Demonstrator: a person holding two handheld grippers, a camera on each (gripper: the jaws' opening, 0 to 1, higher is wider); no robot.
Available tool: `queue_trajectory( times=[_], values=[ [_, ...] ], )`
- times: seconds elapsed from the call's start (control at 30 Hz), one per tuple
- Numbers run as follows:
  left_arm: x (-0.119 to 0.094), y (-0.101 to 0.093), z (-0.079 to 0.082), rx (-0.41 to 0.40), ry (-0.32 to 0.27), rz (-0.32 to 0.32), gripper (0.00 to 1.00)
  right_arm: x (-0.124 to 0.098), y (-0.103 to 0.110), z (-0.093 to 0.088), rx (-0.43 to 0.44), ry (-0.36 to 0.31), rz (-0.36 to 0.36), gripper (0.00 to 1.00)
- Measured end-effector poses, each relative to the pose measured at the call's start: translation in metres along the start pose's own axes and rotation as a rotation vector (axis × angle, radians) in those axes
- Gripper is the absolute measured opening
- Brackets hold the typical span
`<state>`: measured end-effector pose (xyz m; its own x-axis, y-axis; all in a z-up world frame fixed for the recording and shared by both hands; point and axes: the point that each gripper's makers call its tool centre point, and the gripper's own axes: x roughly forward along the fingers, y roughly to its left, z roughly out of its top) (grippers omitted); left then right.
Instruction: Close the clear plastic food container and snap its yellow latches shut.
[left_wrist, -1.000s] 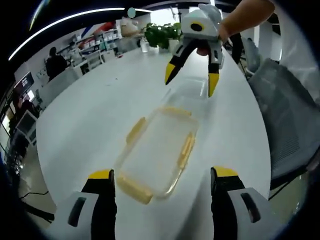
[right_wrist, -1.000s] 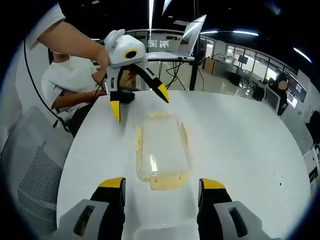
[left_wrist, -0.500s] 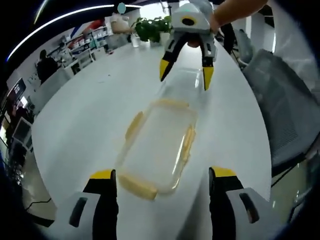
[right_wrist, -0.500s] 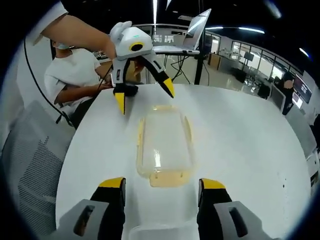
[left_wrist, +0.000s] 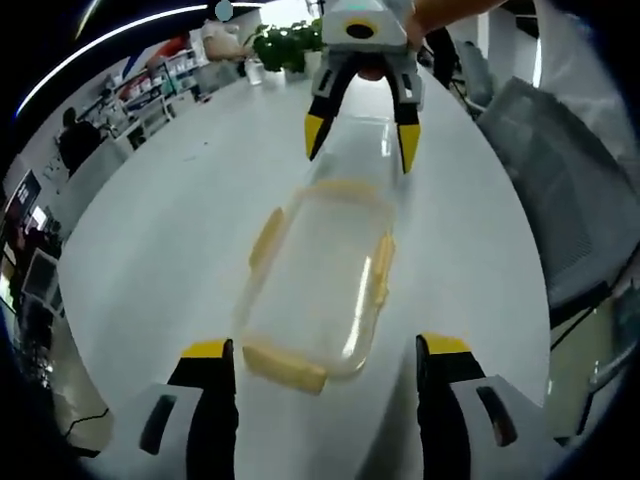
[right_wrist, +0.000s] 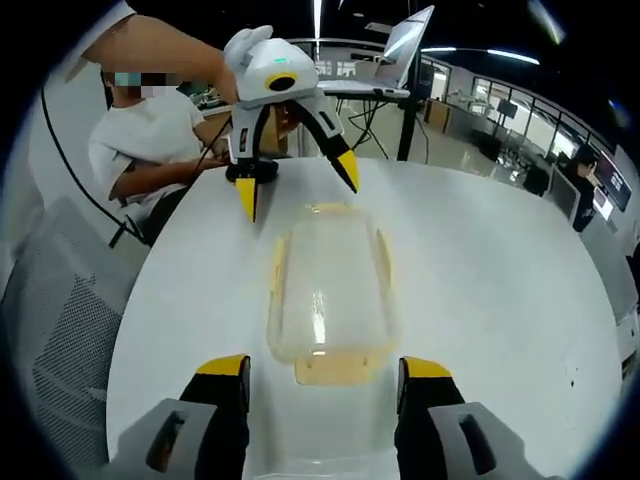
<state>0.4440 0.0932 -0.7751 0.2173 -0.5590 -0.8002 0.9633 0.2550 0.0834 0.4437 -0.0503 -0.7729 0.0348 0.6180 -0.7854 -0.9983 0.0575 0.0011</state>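
In the left gripper view, the left gripper (left_wrist: 318, 360) held its yellow-tipped jaws spread wide, nothing between them, just short of the near end of the clear container (left_wrist: 322, 275). The right gripper (left_wrist: 357, 140) faced it from the far end, jaws likewise apart, its tips poised above the container's far rim. Against the view of a second before, the container sat larger and lower between the left jaws, and the right gripper had come down closer over the far end.

In the right gripper view, the right gripper (right_wrist: 322, 372) stood open over the near yellow latch (right_wrist: 333, 369), which lay flat on the white table (right_wrist: 500, 290) — still unsnapped. The container (right_wrist: 327, 283) rested lengthwise between the two tools, its side latches (right_wrist: 276, 262) splayed outward. The left gripper (right_wrist: 297, 182) hung open over the far end, lower and nearer the rim than a second earlier.

Beyond it a seated person in a white shirt (right_wrist: 150, 140) sat at the table's edge, with a laptop on a stand (right_wrist: 392, 70) behind.
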Motion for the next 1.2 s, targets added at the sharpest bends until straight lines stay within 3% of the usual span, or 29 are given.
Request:
queue_trajectory(
  times=[0.33, 0.87, 1.2],
  values=[
    [0.006, -0.002, -0.012, 0.063, 0.06, -0.032, 0.71, 0.007, 0.0, -0.008, 0.002, 0.05, 0.015, 0.58],
    [0.007, 0.016, -0.017, 0.086, 0.096, -0.039, 0.7, 0.013, 0.0, -0.009, -0.005, 0.077, 0.028, 0.57],
    [0.011, 0.017, -0.022, 0.13, 0.125, -0.075, 0.7, 0.017, -0.001, -0.013, 0.002, 0.094, 0.025, 0.56]
  ],
)
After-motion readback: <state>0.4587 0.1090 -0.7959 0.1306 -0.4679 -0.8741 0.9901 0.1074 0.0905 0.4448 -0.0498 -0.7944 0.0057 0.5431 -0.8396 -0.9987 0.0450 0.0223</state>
